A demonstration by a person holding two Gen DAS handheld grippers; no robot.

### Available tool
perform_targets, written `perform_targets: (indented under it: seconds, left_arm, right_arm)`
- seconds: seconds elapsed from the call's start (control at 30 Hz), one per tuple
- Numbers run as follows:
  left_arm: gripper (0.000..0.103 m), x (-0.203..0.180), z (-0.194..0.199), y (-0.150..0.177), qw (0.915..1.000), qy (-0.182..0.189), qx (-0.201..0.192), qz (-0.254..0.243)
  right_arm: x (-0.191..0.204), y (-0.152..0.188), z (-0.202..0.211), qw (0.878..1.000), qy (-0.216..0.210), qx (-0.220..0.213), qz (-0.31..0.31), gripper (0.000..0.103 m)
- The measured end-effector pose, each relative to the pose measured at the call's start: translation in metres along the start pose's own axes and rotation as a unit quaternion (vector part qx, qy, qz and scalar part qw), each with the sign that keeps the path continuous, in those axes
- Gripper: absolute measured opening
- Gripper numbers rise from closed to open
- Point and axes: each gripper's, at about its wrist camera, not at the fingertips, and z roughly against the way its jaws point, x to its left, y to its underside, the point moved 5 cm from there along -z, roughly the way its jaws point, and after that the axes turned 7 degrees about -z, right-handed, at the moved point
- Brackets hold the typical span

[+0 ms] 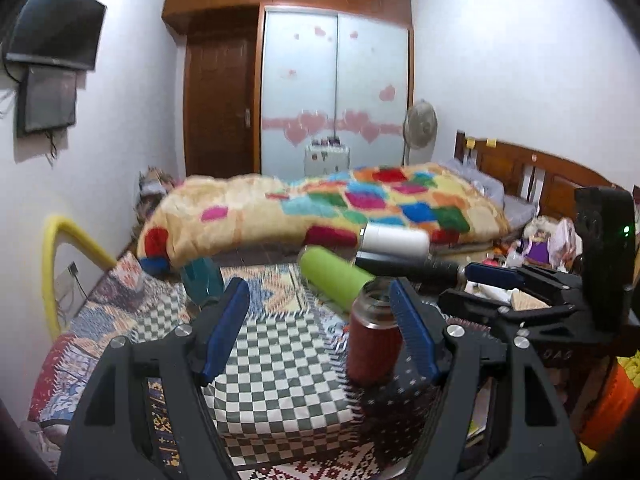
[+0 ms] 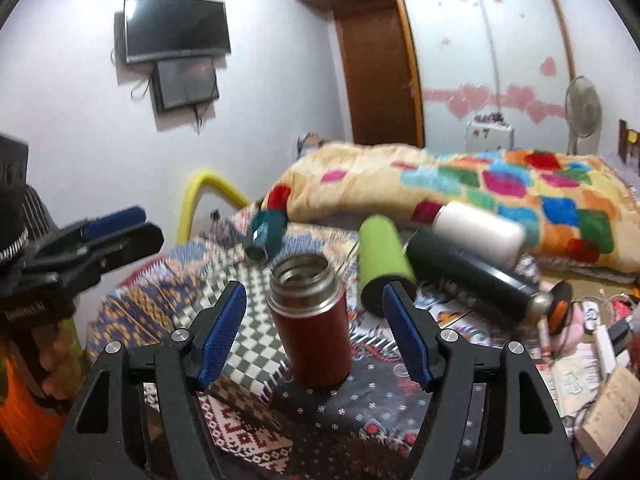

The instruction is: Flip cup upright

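Note:
A red cup with a steel open mouth [image 2: 312,324] stands upright on the patterned cloth [image 2: 248,336]. My right gripper [image 2: 314,332] is open, its blue pads on either side of the cup and apart from it. In the left wrist view the same red cup [image 1: 372,340] stands just inside the right finger of my open left gripper [image 1: 320,332], which holds nothing. The right gripper [image 1: 496,276] shows at the right of that view; the left gripper [image 2: 112,220] shows at the left of the right wrist view.
A green cup [image 2: 384,256], a black flask [image 2: 472,276] and a white cup [image 2: 480,232] lie on their sides behind the red cup. A teal glass cup [image 2: 268,232] lies further left. A colourful blanket [image 2: 480,192] lies beyond. Clutter [image 2: 592,344] sits at the right.

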Motion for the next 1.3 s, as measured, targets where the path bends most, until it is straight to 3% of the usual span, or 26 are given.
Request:
perform_targets:
  seconds: [0.23,0.47,0.53,0.67,0.73,0.8,1.3]
  left_arm:
    - [0.073,-0.016,0.05,-0.016,0.9975,-0.032,-0.063,0.002]
    - [0.08,-0.023,0.078,-0.015,0.9943,-0.054,-0.091,0.014]
    - [0.085,-0.026,0.081,-0.013,0.9939,-0.054,-0.096,0.014]
    - [0.093,-0.027,0.087,-0.008,0.993,-0.057,-0.103,0.015]
    - [0.099,-0.028,0.09,-0.007,0.9925,-0.059,-0.106,0.017]
    - [0.103,-0.028,0.091,-0.006,0.9921,-0.059,-0.109,0.021]
    - [0.103,-0.034,0.097,-0.005,0.9899,-0.076,-0.119,0.01]
  right_arm:
    - [0.015,-0.018,0.067,0.996,0.014,-0.084,-0.007,0.068]
    - [0.031,-0.013,0.104,0.99,0.046,-0.137,0.008,0.069]
    - [0.035,-0.01,0.109,0.988,0.056,-0.147,0.011,0.078]
    - [0.035,-0.004,0.113,0.984,0.077,-0.163,0.008,0.091]
    - [0.032,-0.003,0.112,0.98,0.097,-0.172,0.007,0.103]
    - [0.031,-0.003,0.114,0.978,0.106,-0.177,0.007,0.103]
    - [0.032,0.001,0.122,0.976,0.11,-0.185,0.011,0.103]
